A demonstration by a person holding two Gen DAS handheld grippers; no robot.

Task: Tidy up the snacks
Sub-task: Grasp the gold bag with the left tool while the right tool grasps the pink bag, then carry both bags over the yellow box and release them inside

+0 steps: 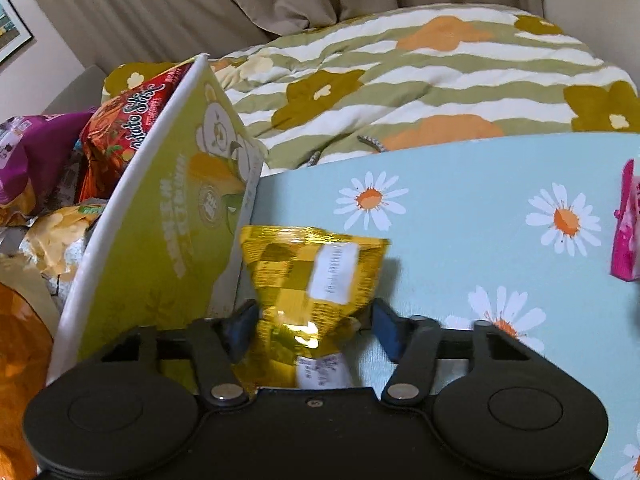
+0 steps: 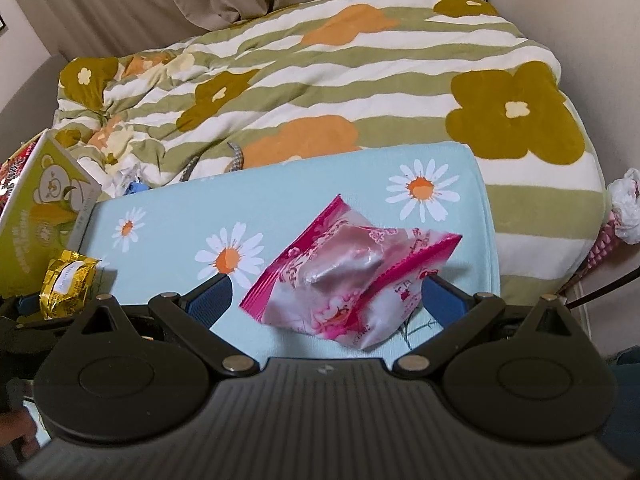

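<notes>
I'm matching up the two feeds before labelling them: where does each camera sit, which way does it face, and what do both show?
Left wrist: on the left gripper, looking down along its fingers at the gold snack packet between them, beside the green box; only the gripper shows.
Right wrist: on the right gripper, looking down at the pink snack packet between its spread fingers; only the gripper shows.
Shared: daisy-print table, floral blanket, both packets, the box.
</notes>
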